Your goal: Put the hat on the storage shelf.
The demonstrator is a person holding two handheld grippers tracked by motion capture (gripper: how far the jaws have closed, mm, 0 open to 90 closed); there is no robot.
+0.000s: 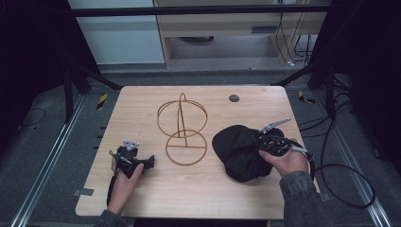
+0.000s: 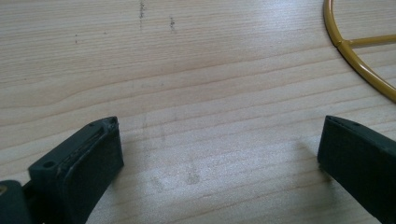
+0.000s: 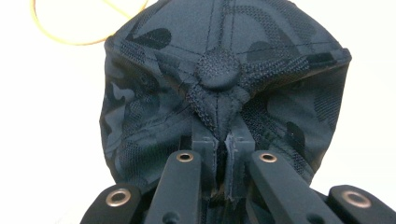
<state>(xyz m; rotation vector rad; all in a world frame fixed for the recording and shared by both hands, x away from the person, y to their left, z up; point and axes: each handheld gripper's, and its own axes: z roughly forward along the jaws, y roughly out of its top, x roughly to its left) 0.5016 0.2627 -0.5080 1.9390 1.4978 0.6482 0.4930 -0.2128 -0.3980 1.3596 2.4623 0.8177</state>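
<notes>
Black camouflage fabric cap (image 3: pixel 219 88) lies crown-up, its top button facing the right gripper (image 3: pixel 218 140) — jaws pinching a crown fold; left gripper (image 2: pixel 219 154) gapes, empty.

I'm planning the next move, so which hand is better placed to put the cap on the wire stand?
Right. The right gripper is pinched shut on the cap, beside the wire stand. The left gripper rests open on the table.
</notes>
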